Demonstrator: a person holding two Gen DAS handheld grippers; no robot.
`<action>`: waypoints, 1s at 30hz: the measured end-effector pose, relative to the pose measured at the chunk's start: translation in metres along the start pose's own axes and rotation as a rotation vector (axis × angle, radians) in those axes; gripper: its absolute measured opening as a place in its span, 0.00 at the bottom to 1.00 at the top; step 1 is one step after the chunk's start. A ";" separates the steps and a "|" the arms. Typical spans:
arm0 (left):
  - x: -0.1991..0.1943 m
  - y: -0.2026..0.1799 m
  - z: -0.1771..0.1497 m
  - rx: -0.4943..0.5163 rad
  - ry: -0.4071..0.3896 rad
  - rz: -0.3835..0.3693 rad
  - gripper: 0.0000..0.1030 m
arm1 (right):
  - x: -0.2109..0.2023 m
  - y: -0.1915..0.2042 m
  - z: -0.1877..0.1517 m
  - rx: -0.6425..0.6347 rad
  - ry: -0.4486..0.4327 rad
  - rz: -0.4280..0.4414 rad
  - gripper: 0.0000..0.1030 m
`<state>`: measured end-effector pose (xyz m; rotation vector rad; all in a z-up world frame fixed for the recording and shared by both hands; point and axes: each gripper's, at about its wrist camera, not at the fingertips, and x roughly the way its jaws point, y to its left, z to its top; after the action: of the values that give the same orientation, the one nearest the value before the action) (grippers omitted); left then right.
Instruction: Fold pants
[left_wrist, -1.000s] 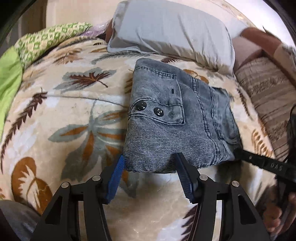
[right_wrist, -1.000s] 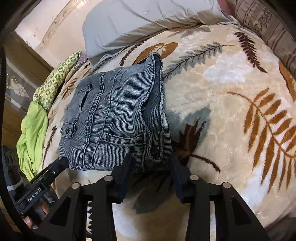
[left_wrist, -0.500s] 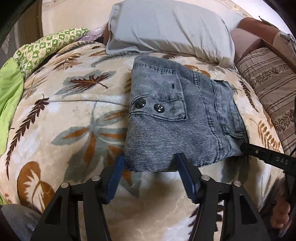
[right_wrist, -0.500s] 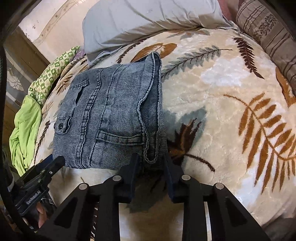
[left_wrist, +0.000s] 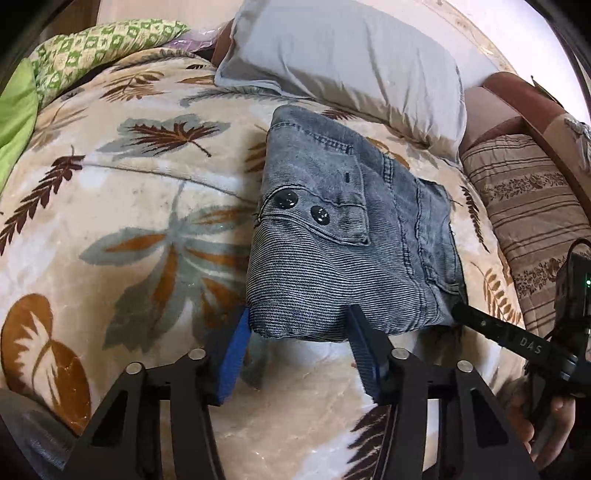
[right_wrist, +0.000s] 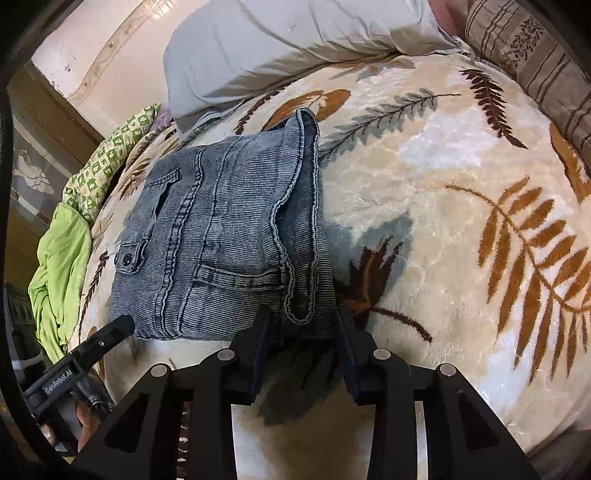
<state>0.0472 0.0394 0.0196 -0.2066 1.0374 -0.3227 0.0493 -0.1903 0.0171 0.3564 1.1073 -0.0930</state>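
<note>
Denim pants lie folded, their near edge seemingly between each spread hand-held gripper's fingers.

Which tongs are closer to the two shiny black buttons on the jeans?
Left. The left tongs straddle the folded jeans' near edge right below the buttons. The right tongs sit at the other near corner, farther from them.

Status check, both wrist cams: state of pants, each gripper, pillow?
pants: folded into a compact stack, flat on the blanket
left gripper: open, fingers straddling the near-left edge of the stack
right gripper: open, fingers straddling the near-right corner
pillow: lying beyond the pants, wrinkled
</note>
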 end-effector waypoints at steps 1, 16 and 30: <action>0.000 -0.003 -0.001 0.016 -0.003 0.011 0.47 | 0.000 0.001 0.000 -0.003 0.001 -0.004 0.35; 0.001 -0.009 -0.005 0.060 -0.007 0.047 0.42 | -0.006 0.007 -0.002 -0.050 -0.034 -0.061 0.13; -0.059 -0.046 -0.011 0.204 -0.090 0.239 0.69 | -0.065 0.023 -0.012 0.036 -0.047 -0.081 0.65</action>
<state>0.0024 0.0172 0.0770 0.0858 0.9221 -0.1990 0.0154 -0.1716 0.0750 0.3395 1.0744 -0.1926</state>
